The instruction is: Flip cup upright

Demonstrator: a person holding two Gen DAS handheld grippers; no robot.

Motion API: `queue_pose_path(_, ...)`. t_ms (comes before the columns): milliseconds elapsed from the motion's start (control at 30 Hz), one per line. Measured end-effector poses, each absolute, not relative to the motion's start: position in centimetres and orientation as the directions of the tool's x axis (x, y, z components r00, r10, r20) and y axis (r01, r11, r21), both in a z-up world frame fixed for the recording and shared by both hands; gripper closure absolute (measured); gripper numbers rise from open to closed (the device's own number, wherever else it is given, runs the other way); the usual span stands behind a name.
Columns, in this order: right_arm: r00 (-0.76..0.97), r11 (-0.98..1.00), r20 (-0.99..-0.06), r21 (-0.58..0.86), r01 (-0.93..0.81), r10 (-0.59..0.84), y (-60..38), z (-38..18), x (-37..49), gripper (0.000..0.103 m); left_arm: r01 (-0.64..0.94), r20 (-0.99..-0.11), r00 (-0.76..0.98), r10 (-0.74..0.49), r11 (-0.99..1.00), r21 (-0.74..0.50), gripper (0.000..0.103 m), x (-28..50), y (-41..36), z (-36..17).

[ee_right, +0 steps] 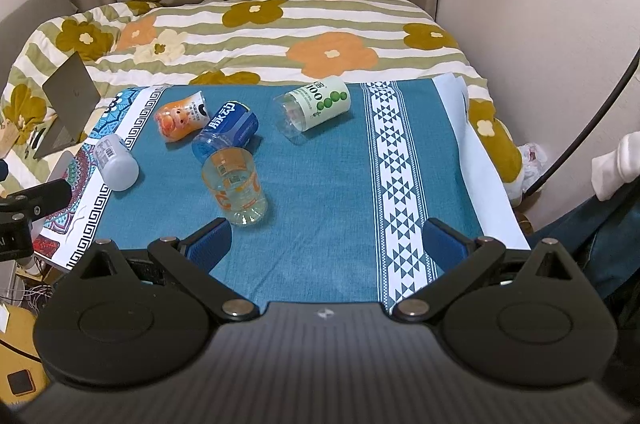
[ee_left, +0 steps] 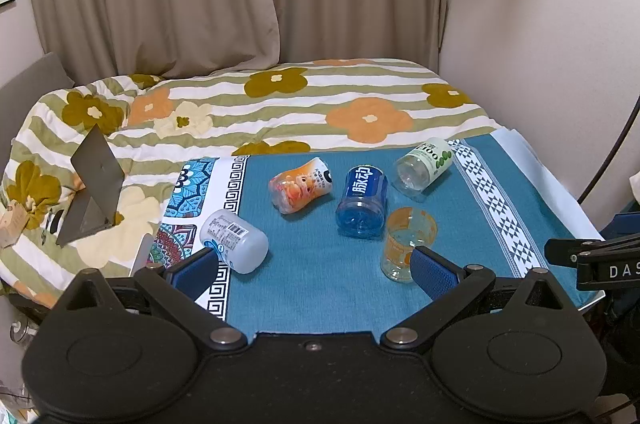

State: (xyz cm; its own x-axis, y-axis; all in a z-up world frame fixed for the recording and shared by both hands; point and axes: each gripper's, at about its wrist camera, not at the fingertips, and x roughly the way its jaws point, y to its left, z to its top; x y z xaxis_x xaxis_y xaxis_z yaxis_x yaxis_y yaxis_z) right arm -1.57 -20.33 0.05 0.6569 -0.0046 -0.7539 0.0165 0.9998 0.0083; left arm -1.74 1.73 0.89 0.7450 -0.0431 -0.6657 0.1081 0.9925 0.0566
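Several plastic cups sit on a teal cloth (ee_left: 320, 284) (ee_right: 320, 184). A clear orange-printed cup (ee_left: 408, 244) (ee_right: 237, 186) stands upright. Four lie on their sides: a white cup (ee_left: 236, 240) (ee_right: 117, 162), an orange cartoon cup (ee_left: 302, 184) (ee_right: 182, 118), a blue cup (ee_left: 363, 202) (ee_right: 226, 132) and a green-labelled cup (ee_left: 424, 164) (ee_right: 316, 106). My left gripper (ee_left: 316, 270) is open and empty; its right pad overlaps the upright cup in view. My right gripper (ee_right: 328, 244) is open and empty, just right of and nearer than the upright cup.
The cloth has a patterned white border on the left (ee_left: 224, 200) and a triangle band on the right (ee_right: 396, 164). A flowered striped quilt (ee_left: 280, 104) lies behind. An open laptop (ee_left: 90, 192) sits at the left. Curtains and a wall stand at the back.
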Motion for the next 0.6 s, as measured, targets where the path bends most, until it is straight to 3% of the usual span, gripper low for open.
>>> queue_pose_path(600, 0.651, 1.000, -0.759, -0.009, -0.029, 0.012, -20.11, -0.81, -0.80, 0.000, 0.092, -0.663, 0.748, -0.036, 0.995, 0.049, 0.000, -0.82, 1.82, 0.21)
